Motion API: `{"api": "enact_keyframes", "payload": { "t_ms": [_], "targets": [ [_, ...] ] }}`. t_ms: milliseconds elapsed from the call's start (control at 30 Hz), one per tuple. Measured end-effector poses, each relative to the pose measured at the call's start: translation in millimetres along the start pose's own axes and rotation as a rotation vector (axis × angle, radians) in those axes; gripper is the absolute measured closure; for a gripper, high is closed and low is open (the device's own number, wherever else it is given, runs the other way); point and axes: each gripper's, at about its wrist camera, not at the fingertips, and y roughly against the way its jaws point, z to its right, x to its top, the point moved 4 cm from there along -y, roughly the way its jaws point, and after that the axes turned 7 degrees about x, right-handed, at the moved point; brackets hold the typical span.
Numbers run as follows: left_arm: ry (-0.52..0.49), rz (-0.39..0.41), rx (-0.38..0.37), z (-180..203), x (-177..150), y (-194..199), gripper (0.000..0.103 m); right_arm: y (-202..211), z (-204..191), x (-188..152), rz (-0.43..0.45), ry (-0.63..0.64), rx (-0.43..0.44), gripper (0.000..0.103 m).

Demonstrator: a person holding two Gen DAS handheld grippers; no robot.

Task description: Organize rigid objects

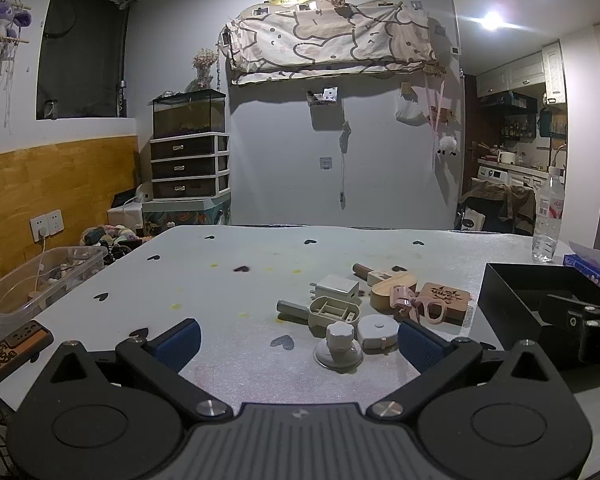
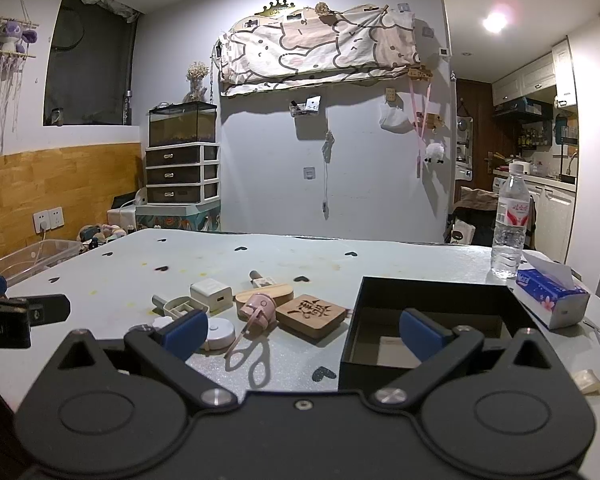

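Clutter [image 1: 364, 312] sits mid-frame w/ box [image 2: 432, 292] lower right, both grippers, left [image 1: 298, 340] & right [image 2: 300, 334], wide & empty, so I'd take the loose knob [image 1: 339, 346] first, grip low, lift straight.

We see a pale table [image 2: 284, 256] dotted with dark hearts. At centre lie a charger [image 2: 211, 295], carved wooden block [image 2: 311, 316], pink scissors [image 2: 249, 350] and tape measure [image 2: 219, 333]. Right of them sit a black box [image 2: 432, 292], tissue pack [image 2: 550, 297] and water bottle [image 2: 510, 222].
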Motion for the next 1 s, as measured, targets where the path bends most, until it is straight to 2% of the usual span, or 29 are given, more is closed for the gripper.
{"api": "enact_keyframes", "payload": {
  "t_ms": [1000],
  "targets": [
    [0.002, 0.002, -0.002, 0.1, 0.0, 0.2, 0.0, 0.4, 1.4, -0.3, -0.001, 0.0, 0.001, 0.0]
  ]
}}
